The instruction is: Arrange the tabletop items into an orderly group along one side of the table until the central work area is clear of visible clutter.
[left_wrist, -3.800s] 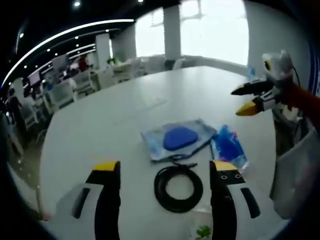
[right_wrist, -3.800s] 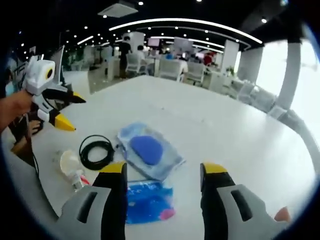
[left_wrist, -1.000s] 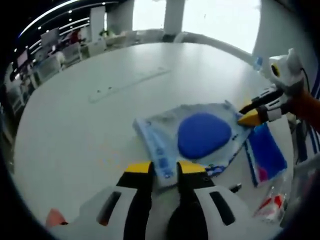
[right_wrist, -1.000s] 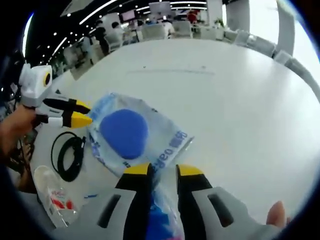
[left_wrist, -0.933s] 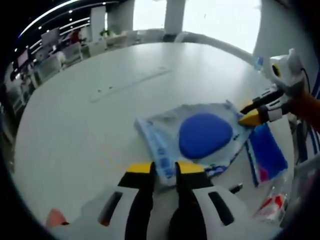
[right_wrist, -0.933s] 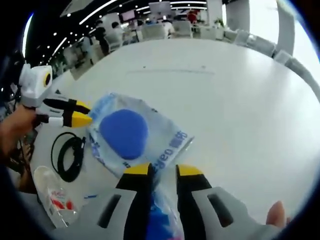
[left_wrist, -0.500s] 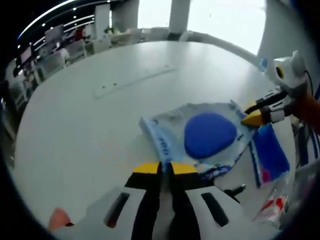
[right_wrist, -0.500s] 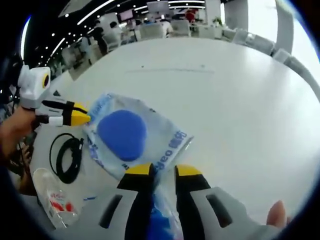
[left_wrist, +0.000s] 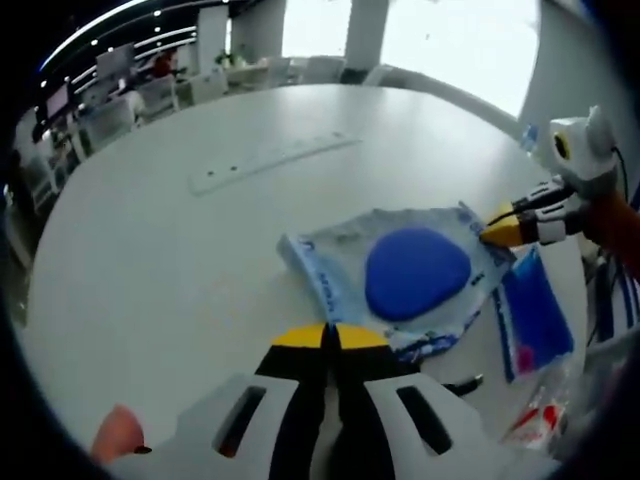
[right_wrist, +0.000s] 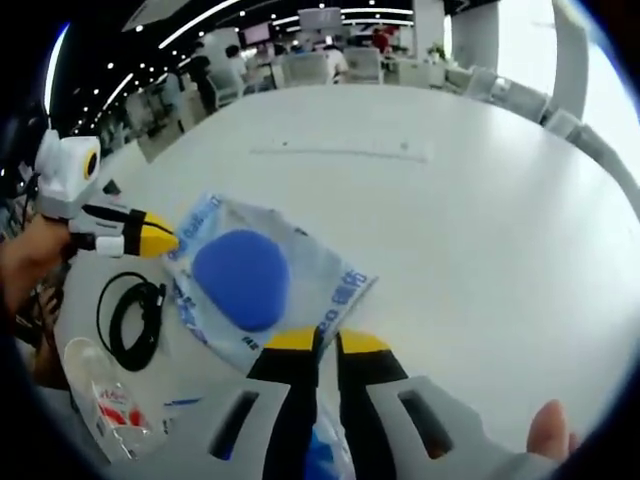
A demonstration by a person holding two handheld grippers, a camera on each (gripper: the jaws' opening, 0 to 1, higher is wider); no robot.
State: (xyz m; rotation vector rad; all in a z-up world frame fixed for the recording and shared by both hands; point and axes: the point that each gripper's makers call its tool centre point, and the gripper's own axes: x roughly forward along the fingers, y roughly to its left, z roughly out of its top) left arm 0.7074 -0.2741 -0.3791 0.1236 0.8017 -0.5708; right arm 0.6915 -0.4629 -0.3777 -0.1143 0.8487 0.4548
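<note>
Claws both pinched on opposite edges of the clear pouch (left_wrist: 400, 275) mid-frame on the worktop (left_wrist: 180, 260): left claw (left_wrist: 331, 338) at bottom edge, right claw (left_wrist: 500, 228) at right.

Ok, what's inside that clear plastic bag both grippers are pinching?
The clear plastic bag holds a rounded blue pad and shows blue printing. Nothing else shows inside; whatever lies under it is hidden.
</note>
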